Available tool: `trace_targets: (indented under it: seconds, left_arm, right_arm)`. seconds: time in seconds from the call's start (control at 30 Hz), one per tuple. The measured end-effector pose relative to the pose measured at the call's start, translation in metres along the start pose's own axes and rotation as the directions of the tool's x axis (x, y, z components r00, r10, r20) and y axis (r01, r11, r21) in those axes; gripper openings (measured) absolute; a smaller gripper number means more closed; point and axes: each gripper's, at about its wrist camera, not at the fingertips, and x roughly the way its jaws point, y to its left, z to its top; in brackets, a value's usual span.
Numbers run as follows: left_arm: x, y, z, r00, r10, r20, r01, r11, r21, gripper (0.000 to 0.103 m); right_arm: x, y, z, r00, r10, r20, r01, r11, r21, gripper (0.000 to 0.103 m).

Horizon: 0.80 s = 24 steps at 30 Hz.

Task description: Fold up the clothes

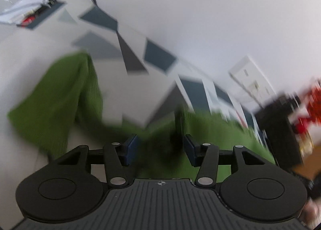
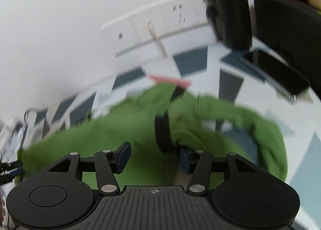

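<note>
Left tool (image 1: 160, 149): jaws spread wide, nothing between the blue pads, green knit garment (image 1: 56, 97) directly under and ahead of the gap, so it looks poised over the cloth rather than gripping it. Right tool (image 2: 154, 156): also spread wide; a dark band (image 2: 163, 135) on the garment sits right against the right-hand pad, but the opposite pad is well clear, so no pinch that I can see. The garment lies bunched on the patterned tabletop (image 1: 160, 55), not flat: in the left view one part stretches away like a sleeve, in the right view it loops round a patch of bare tabletop. That fits either a fold in progress or a garment awaiting spreading; can't tell which. Both views are heavily motion-blurred, so edges, seams and collar are unreadable, and I can't say what the dark band is (trim or strap). Beyond: a phone (image 2: 276, 71) lies flat near the far edge, a wall socket strip (image 2: 160, 27) sits behind, and blurred dark and red objects are cut off at the frame edge.
</note>
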Motion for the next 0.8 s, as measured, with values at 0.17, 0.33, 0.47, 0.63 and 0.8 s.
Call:
trace_targets:
  seconds: [0.17,0.33,0.47,0.63,0.8]
  left_arm:
    - [-0.022,-0.012,-0.047,0.994,0.027,-0.106,-0.010,0.988,0.155,0.064]
    - [-0.031,-0.018,-0.074,0.991,0.039,-0.124,-0.012,0.978,0.208,0.065]
    - [-0.029,-0.024,-0.079,0.993,0.063,-0.097,-0.042,0.977,0.209,0.015]
    - [-0.033,-0.023,-0.079,0.998,0.060,-0.035,-0.052,0.981,0.188,0.005]
    - [-0.053,-0.025,-0.073,1.000,0.007,-0.005,-0.007,0.989,0.145,0.005]
  right_arm:
    - [-0.016,0.011,-0.049,0.997,-0.017,-0.074,0.012,0.997,-0.072,0.051]
    - [-0.018,0.029,-0.068,0.997,-0.019,-0.080,0.008,0.991,-0.136,0.061]
    - [-0.012,0.043,-0.072,0.997,-0.010,-0.077,-0.003,0.986,-0.166,0.056]
    - [-0.004,0.059,-0.076,0.997,0.002,-0.073,-0.016,0.979,-0.203,0.011]
    - [-0.020,0.059,-0.074,0.999,0.011,-0.047,-0.020,0.981,-0.192,0.005]
